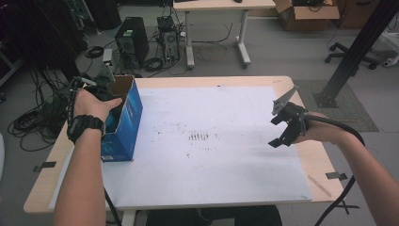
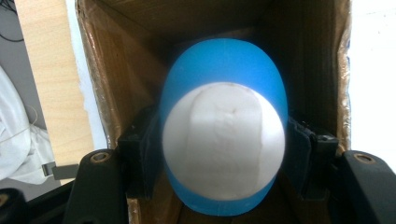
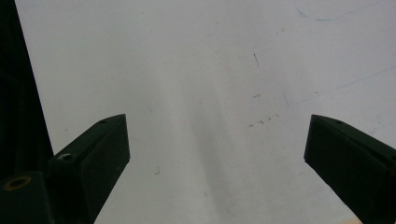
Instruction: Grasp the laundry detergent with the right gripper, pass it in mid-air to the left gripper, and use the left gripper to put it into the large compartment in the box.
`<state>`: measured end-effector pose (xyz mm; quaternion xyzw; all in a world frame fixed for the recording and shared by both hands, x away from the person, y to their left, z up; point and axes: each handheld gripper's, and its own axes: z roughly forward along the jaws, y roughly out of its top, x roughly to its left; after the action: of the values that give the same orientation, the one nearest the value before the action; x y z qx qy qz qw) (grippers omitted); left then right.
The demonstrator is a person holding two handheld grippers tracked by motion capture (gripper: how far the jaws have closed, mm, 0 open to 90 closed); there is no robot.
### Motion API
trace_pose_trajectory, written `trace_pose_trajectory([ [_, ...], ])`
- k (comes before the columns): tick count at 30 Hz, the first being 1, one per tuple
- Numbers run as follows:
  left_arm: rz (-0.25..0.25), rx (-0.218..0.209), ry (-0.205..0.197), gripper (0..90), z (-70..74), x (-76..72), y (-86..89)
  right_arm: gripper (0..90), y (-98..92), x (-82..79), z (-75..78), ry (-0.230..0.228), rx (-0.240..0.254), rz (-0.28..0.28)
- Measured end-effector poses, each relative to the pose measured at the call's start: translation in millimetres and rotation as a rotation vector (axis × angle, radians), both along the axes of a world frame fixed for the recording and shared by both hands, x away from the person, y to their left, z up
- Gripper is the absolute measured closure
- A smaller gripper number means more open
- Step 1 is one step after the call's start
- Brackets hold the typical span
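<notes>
A tall blue cardboard box (image 1: 126,123) stands open-topped at the left edge of the white sheet (image 1: 221,160). My left gripper (image 1: 105,90) reaches down into it from above. In the left gripper view, between the box's brown inner walls (image 2: 122,79), my left gripper (image 2: 223,156) is shut on a rounded blue and white ball (image 2: 224,140), with a black pad pressing on each side. At the right side of the sheet my right gripper (image 1: 275,132) is held just above the surface. It stands open (image 3: 217,144) with nothing between its jaws.
The wooden table (image 1: 308,155) carries the white sheet, with small black marks (image 1: 198,137) at its middle and tape tabs (image 1: 336,175) on its edges. Beyond it on the floor are computer towers (image 1: 132,41), cables, another table (image 1: 221,5) and a black slanted post (image 1: 357,47).
</notes>
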<state>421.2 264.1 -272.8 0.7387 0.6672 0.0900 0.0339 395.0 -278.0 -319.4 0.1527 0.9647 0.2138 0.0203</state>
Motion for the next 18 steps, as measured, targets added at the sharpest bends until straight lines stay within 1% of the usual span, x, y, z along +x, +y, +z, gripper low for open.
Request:
trace_pose_trajectory([
  [3,0.0,-0.003,0.003,37.3,-0.2,0.0,-0.5,6.8,-0.1,-0.3,0.2,0.0,0.0,0.002],
  [5,-0.004,-0.005,0.008,35.3,-0.4,0.2,-1.3,6.8,0.1,-0.4,0.1,0.001,-0.001,0.003],
  [10,-0.007,0.004,0.011,35.1,1.6,-0.1,-2.8,6.8,0.8,-0.6,0.1,0.002,-0.002,0.006],
  [13,-0.007,0.012,0.005,32.5,6.4,-0.6,-3.6,6.8,0.9,-0.6,0.5,0.003,-0.002,0.008],
  [18,-0.014,0.023,-0.011,32.0,18.6,-2.5,-5.9,6.9,1.2,-0.4,2.1,0.001,0.002,0.007],
])
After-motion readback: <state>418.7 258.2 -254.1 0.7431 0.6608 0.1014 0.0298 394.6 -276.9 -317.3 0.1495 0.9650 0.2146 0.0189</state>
